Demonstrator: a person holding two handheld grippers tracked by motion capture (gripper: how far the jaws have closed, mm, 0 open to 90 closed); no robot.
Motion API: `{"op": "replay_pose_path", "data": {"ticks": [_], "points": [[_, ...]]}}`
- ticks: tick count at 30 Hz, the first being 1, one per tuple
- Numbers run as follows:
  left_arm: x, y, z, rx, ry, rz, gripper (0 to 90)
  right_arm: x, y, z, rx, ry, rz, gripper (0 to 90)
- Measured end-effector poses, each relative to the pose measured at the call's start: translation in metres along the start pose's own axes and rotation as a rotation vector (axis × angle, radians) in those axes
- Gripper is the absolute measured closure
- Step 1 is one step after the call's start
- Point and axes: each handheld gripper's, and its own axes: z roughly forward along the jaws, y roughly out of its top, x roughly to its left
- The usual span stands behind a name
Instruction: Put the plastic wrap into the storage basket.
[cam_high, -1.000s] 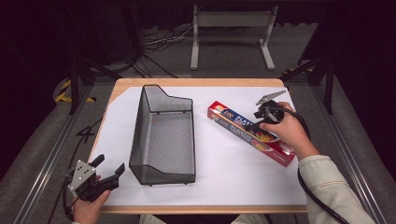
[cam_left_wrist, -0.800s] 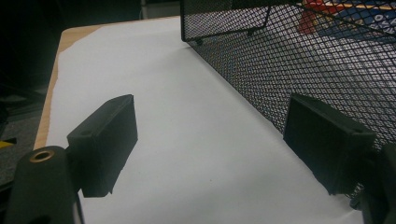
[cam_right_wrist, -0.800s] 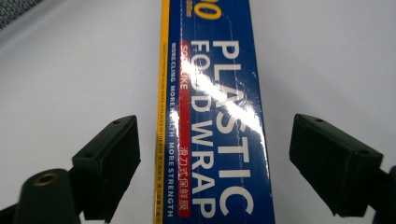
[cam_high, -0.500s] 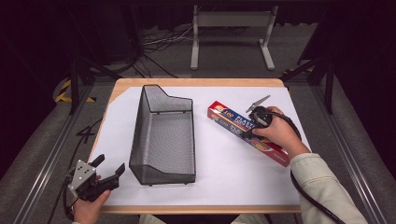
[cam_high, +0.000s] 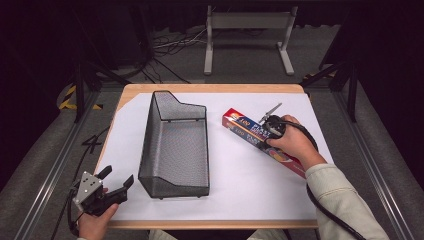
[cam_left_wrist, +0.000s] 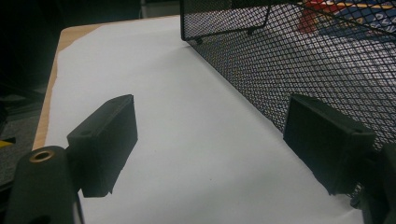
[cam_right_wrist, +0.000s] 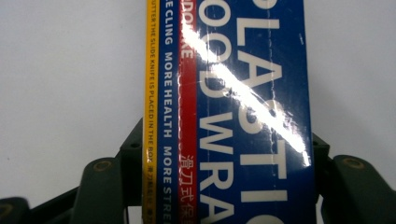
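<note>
— Left gripper (cam_high: 114, 190)? 
— Wide apart, holds nothing, near the table corner by the mesh basket (cam_high: 175, 145).
— Right gripper (cam_high: 270, 131)? 
— Down over the plastic wrap box (cam_right_wrist: 229, 112), jaws on both sides. Clamped? Can't tell. Squeeze the middle, lift it level — I think.

Your plastic wrap box (cam_high: 252, 134), long, blue and red with a yellow edge strip, lies flat and diagonal on the white-covered counter (cam_high: 250, 185), right of the upright black mesh basket (cam_high: 175, 145).
</note>
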Motion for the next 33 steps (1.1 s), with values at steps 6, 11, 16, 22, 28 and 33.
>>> {"op": "replay_pose_path", "data": {"ticks": [6,11,16,22,28,33], "points": [[0.001,0.0,0.0,0.001,0.003,-0.001,18.4,0.001,-0.003,-0.011,-0.037,0.01,0.072,40.3],[0.0,0.0,0.0,0.002,0.003,-0.003,18.4,0.005,-0.001,-0.029,-0.067,0.009,0.097,40.3],[0.0,0.0,0.0,-0.002,0.002,-0.004,18.4,0.009,0.002,-0.049,-0.106,0.006,0.102,40.2],[0.0,0.001,0.001,-0.006,0.003,-0.009,18.4,0.015,0.003,-0.067,-0.132,0.012,0.132,40.2],[0.0,0.002,0.002,-0.004,0.006,-0.002,18.4,0.025,0.004,-0.079,-0.143,0.017,0.186,40.2],[-0.001,0.003,0.003,-0.002,0.006,0.007,18.5,0.038,0.007,-0.083,-0.156,0.016,0.241,40.2]]}}
